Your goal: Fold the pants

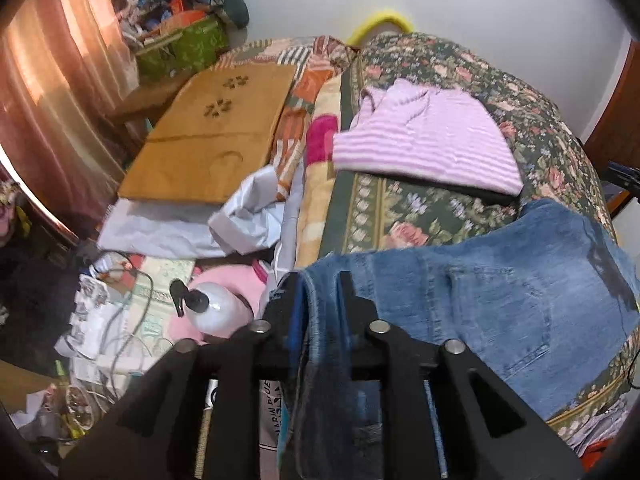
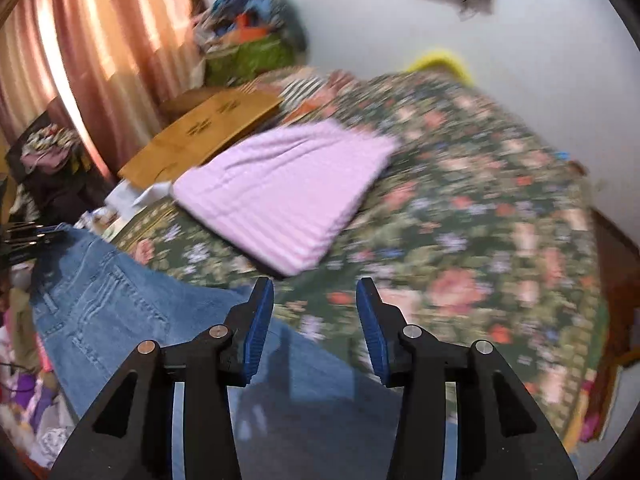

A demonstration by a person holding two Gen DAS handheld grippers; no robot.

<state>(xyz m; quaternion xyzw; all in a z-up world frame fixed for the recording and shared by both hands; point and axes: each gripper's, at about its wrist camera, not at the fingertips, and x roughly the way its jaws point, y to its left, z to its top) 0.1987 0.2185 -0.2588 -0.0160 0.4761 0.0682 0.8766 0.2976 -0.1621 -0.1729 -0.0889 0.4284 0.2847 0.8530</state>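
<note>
While the 2 tongs hang over a bed, each tells a different story. The left gripper (image 1: 318, 280) has a bunched edge of the blue jeans (image 1: 500, 300) running up between its 2 fingers, which stand a little apart; whether the pads press the denim cannot be told. The right gripper (image 2: 315, 292) stands apart and empty, its 2 blue pads (image 2: 258, 328) bare, with the jeans (image 2: 120, 304) below and to its left. The 1 pair of jeans lies draped across the near edge of the floral bedspread (image 1: 420, 216), probably spread flat there so it can be doubled over. Further back rests 1 folded lilac striped garment (image 1: 428, 140), seemingly set aside as finished. Beside it, to the left, lies 1 wooden board (image 1: 208, 136).
</note>
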